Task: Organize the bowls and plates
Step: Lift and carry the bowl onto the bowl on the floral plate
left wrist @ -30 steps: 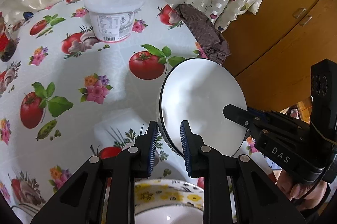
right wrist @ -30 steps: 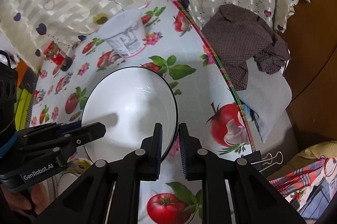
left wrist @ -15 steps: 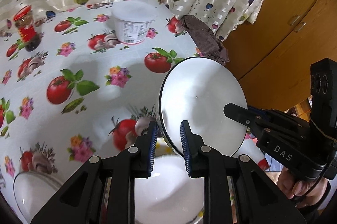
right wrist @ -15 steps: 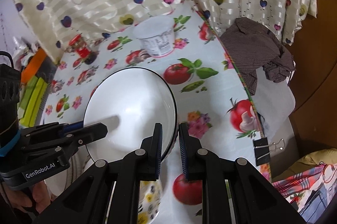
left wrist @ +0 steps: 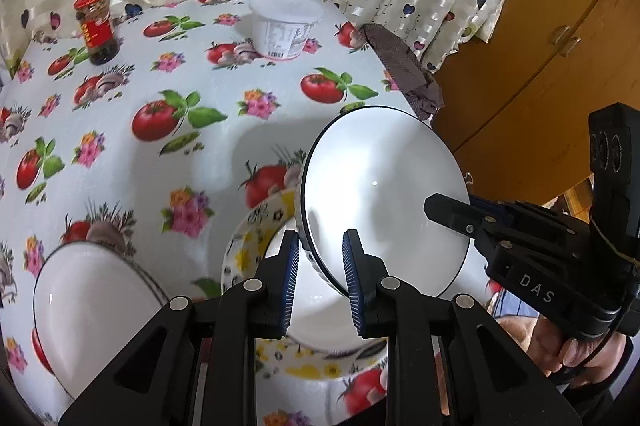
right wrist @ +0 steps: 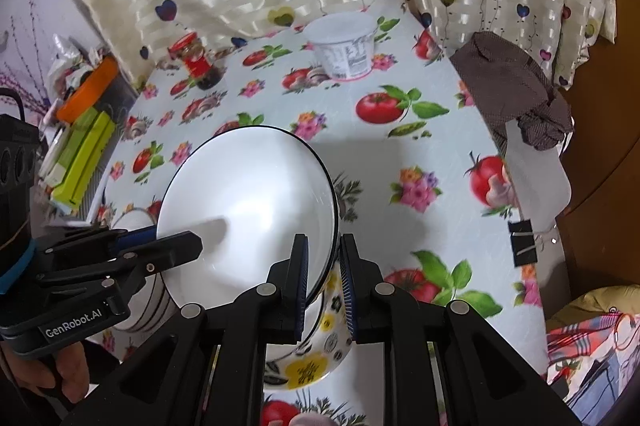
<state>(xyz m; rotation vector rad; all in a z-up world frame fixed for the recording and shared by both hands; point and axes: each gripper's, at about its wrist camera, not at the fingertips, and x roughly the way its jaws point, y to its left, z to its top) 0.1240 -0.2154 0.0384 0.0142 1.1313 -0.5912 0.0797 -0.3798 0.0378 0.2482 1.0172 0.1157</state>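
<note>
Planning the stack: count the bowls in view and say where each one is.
3. The black-rimmed white bowl is held tilted by both tools, the yellow-flowered bowl sits under it, and a white striped bowl stands left. Others may be hidden.

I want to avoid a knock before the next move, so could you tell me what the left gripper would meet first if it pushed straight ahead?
The left gripper is already shut on the rim of the white bowl. Beyond it the line looks free over the tablecloth toward the white tub, though depth is unclear.
</note>
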